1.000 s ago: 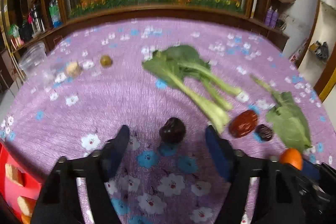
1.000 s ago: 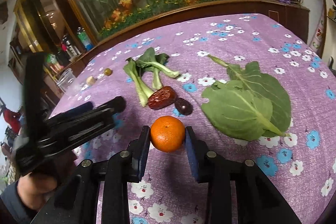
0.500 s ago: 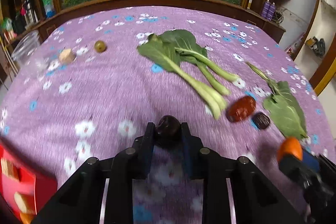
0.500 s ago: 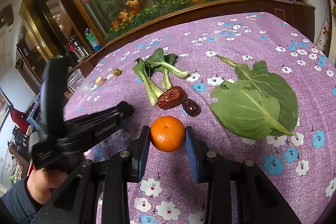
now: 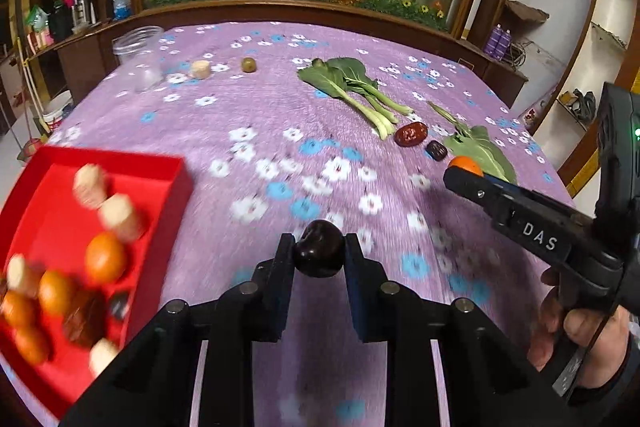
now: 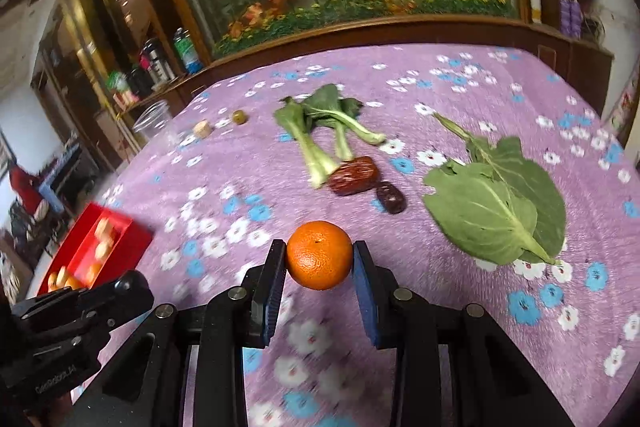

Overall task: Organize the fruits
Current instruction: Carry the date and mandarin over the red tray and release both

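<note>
My left gripper [image 5: 319, 250] is shut on a dark plum [image 5: 319, 254] and holds it above the purple cloth, right of the red tray [image 5: 176, 183]. The tray holds several oranges, pale pieces and dark fruits, blurred. My right gripper [image 6: 319, 261] is shut on an orange [image 6: 319, 255]; it also shows in the left wrist view [image 5: 464, 165]. A red date [image 6: 354, 175] and a small dark date [image 6: 390, 197] lie on the cloth ahead. The tray also shows in the right wrist view [image 6: 132, 239] at the left.
Bok choy [image 6: 320, 131] and a large green leaf [image 6: 496, 203] lie on the flowered cloth [image 6: 460, 307]. A small green fruit [image 5: 248, 64], a pale piece [image 5: 200, 69] and a clear jar [image 5: 138, 61] stand at the far left. A wooden cabinet borders the table's far side.
My left gripper closed on the dark plum, lifted it and swung left, bringing the red tray into view. My right gripper kept hold of the orange and lifted slightly.
</note>
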Demonstrator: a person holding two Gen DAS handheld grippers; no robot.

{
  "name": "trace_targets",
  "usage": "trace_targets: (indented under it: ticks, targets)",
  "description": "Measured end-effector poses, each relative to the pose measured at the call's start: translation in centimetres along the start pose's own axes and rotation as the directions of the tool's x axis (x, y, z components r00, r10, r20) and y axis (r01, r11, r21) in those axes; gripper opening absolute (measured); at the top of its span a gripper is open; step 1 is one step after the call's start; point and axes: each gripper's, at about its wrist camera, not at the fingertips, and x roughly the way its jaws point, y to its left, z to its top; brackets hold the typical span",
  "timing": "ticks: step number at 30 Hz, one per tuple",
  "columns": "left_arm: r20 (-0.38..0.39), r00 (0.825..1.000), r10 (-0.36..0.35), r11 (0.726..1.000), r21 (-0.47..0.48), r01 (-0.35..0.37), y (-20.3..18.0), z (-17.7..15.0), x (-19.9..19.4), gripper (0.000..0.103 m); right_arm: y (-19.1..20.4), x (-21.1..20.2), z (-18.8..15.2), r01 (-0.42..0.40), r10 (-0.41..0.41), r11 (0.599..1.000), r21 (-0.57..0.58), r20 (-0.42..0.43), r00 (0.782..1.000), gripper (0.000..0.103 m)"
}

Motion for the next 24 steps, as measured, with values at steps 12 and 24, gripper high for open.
trace_targets:
  ticks: [12,24]
  targets:
    - [-0.014,0.996,0.087,0.994,-0.059,-0.088,2.7,-4.6,-5.0,0.023,7.6,-6.8,-5.9,-0.06,0.058,0.99,-0.131,-0.019,0.998,0.036]
    - [0.001,0.99,0.142,0.984,-0.114,-0.141,6.2,-7.2,-8.4,0.023,13.5,-7.6,-8.4,-0.132,0.127,0.973,-0.19,-0.039,0.991,0.036]
